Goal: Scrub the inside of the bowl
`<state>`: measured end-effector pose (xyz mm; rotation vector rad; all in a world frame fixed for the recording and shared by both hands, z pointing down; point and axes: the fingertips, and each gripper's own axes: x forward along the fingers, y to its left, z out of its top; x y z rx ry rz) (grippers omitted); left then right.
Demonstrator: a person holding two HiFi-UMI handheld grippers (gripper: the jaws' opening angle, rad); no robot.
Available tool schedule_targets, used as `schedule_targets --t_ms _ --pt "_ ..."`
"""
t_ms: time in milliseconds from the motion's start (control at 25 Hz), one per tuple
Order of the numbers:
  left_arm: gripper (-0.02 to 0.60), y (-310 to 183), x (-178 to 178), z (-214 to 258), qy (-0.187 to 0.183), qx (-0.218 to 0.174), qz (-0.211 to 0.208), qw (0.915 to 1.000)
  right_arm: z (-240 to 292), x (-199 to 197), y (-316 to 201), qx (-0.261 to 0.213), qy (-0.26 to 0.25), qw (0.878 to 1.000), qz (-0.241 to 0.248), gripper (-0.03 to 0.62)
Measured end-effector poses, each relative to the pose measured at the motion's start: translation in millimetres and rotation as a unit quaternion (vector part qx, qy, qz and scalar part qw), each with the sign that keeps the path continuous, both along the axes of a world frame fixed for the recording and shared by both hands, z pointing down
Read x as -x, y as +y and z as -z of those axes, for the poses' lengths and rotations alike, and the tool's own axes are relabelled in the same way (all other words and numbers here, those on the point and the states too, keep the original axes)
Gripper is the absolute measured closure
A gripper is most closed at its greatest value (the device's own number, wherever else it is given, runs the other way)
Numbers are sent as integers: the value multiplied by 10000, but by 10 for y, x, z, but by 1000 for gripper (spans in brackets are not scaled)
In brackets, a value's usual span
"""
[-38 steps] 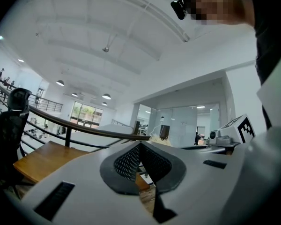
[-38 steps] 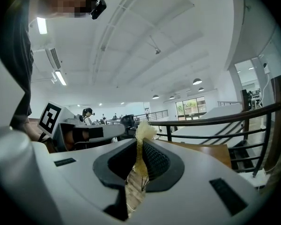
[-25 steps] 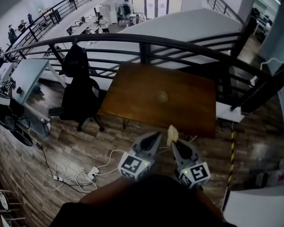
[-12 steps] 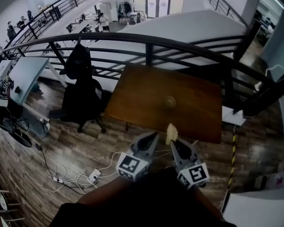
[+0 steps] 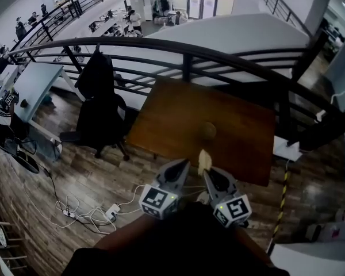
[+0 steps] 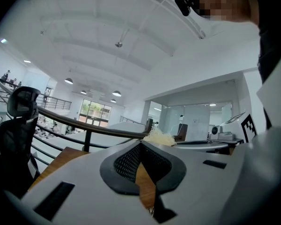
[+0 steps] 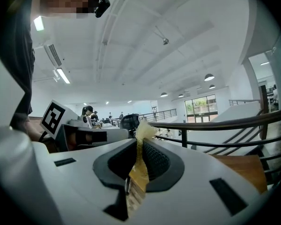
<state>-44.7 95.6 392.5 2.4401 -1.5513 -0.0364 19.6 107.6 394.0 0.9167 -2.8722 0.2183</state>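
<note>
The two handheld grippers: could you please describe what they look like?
Both the left gripper and the right gripper have pale grey, wedge-shaped bodies tapering to the tips, black textured pads lining the jaws, and a cube with black-and-white square markers at the rear.

Smooth brown wooden table (image 5: 172, 119), dark matt metal railing (image 5: 187, 68), and a pale, rough fibrous scrubber (image 5: 204, 161).

I saw an open-plan office from a mezzanine: black railing (image 5: 187, 66), swivel chair (image 5: 100, 111) beside the wooden desk (image 5: 178, 125), staffed workstations (image 5: 112, 25) on the floor below.
</note>
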Motion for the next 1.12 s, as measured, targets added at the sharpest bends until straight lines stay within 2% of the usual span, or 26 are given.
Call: schedule_targets --t_ms 240,640,880,1120 --pt "584 -537 -191 23 -29 -42 130 9999 -5 -237 -564 64 27 10000 69 549" --pt "584 -1295 -901 151 -88 -141 58 9998 90 -880 -1333 7 -11 9999 141 549" --pt "584 -1590 -1277 104 -128 -118 -12 9998 54 -1208 -1617 -29 -39 9999 150 549" --pt "584 -1793 -1392 75 -99 -88 -142 9998 6 -1360 -1803 185 -9 9998 -77 549"
